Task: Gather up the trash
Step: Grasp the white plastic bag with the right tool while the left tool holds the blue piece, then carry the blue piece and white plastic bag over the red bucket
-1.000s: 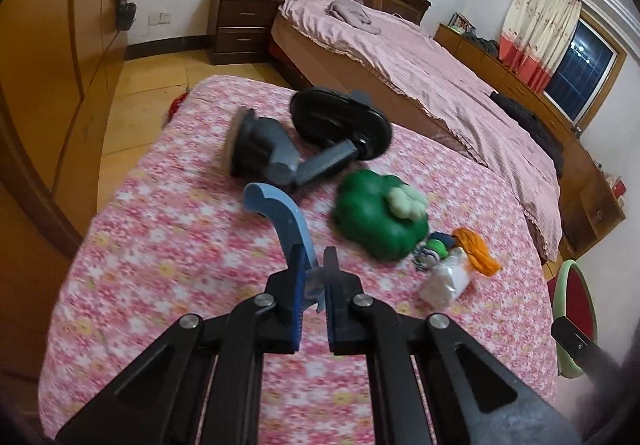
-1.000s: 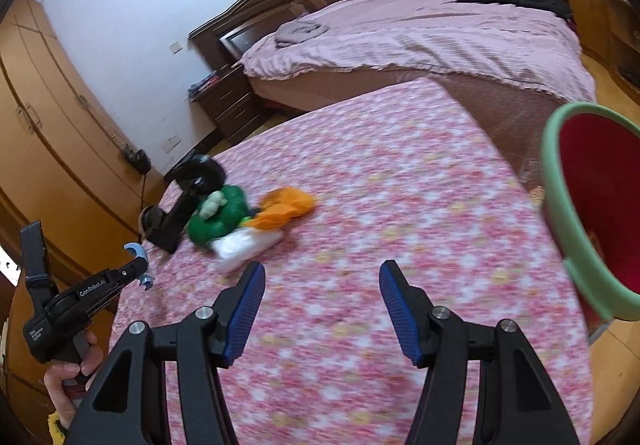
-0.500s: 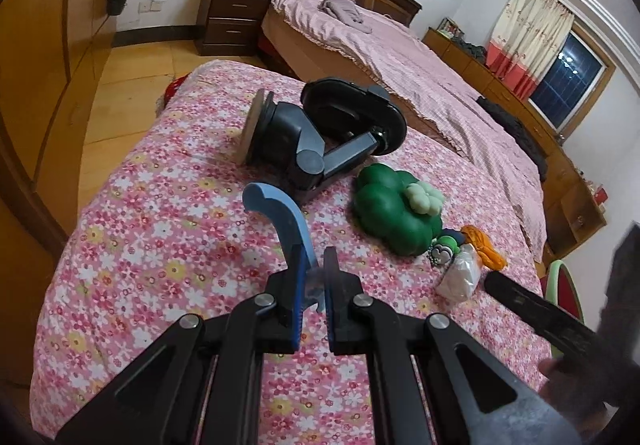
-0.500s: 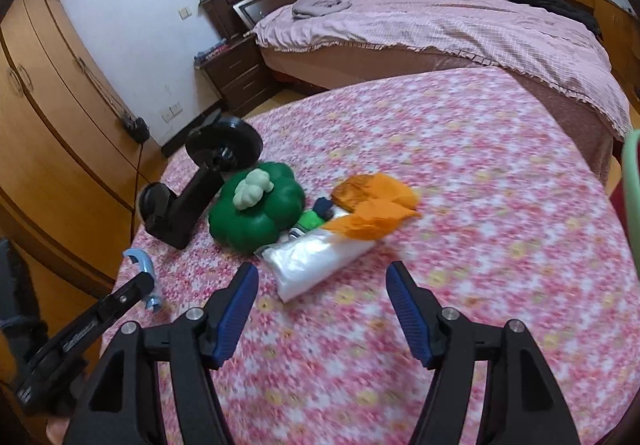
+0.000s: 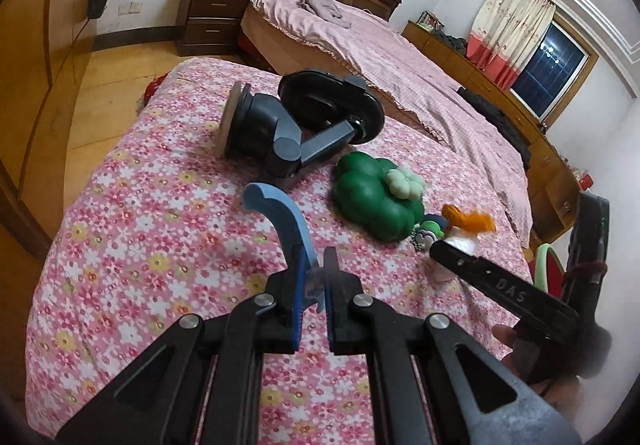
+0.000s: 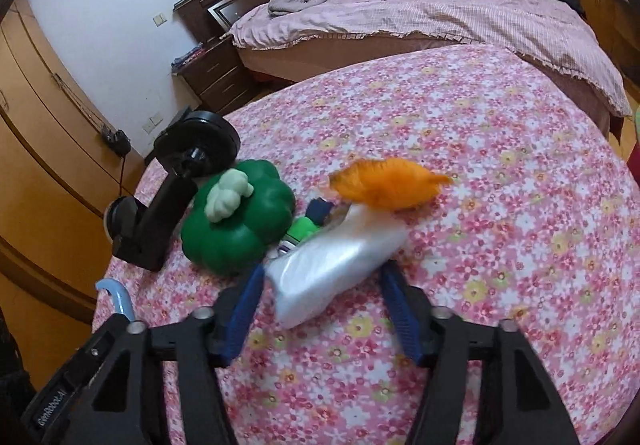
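Observation:
A white plastic bag [image 6: 336,261] lies on the flowered tablecloth [image 6: 500,245], with a crumpled orange scrap [image 6: 388,185] at its far end and a small green-and-white wrapper [image 6: 304,229] beside it. My right gripper [image 6: 322,285] straddles the bag's near end. Its jaws are closing, the blue pads at the bag's sides without squeezing it. In the left wrist view that gripper [image 5: 440,249] reaches in from the right toward the bag [image 5: 460,241]. My left gripper [image 5: 316,273] is shut on a light blue hook-shaped piece [image 5: 276,213] held above the cloth.
A green pumpkin-shaped toy [image 6: 236,221] and a black suction-cup holder [image 6: 176,185] lie just left of the trash. A red bin with a green rim [image 5: 548,269] stands past the table's right edge. Behind are a bed [image 6: 440,17], a nightstand and wardrobes.
My right gripper has moved in and down from the table's right side to the trash pile, and its jaws have narrowed around the white bag. The left gripper kept the blue hook and barely moved.

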The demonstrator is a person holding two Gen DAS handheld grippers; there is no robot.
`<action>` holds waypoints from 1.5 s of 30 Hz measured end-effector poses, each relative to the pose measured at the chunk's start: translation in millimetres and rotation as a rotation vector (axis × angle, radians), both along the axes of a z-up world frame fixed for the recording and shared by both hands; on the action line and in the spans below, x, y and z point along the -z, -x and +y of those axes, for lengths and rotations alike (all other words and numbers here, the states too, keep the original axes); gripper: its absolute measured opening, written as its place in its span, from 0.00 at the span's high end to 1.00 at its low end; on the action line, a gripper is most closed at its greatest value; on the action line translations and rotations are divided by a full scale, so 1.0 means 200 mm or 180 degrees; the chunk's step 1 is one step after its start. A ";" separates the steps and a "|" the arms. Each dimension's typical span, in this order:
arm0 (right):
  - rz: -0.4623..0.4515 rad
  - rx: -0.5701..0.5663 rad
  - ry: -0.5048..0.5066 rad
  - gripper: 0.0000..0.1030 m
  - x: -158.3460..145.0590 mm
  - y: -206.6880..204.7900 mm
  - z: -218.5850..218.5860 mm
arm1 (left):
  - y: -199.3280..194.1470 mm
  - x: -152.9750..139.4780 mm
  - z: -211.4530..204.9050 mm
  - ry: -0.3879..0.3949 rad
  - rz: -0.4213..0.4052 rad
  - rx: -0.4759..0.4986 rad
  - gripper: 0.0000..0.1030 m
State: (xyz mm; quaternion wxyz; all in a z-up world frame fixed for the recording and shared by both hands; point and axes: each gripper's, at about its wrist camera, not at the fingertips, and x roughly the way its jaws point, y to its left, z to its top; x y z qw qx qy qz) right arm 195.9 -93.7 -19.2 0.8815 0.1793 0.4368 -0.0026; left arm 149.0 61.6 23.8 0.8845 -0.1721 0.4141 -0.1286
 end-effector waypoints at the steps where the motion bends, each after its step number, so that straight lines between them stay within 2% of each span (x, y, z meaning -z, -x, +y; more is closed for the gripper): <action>1: -0.0003 -0.0012 0.0001 0.51 0.00 0.01 0.00 | 0.00 0.01 0.00 0.0012 0.0007 0.0004 0.93; 5: 0.0005 -0.0047 -0.0033 0.58 -0.01 0.05 -0.03 | 0.03 0.02 -0.01 0.0052 0.0064 0.0032 0.93; 15: -0.0091 -0.0110 -0.0130 0.60 -0.07 0.26 -0.12 | 0.15 -0.05 -0.05 0.0073 -0.0012 0.0043 0.93; 21: -0.0181 -0.0113 -0.0146 0.60 -0.14 0.40 -0.20 | 0.25 -0.13 -0.15 0.0046 -0.0079 0.0118 0.93; 28: -0.0358 -0.0083 -0.0103 0.60 -0.25 0.56 -0.34 | 0.37 -0.22 -0.30 0.0188 -0.0058 0.0382 0.93; 36: -0.0626 0.0049 -0.0142 0.60 -0.39 0.76 -0.52 | 0.48 -0.35 -0.50 0.0149 -0.0167 0.0648 0.93; 45: -0.0777 0.0271 -0.0034 0.60 -0.52 0.91 -0.76 | 0.48 -0.47 -0.76 0.0121 -0.0174 0.1037 0.93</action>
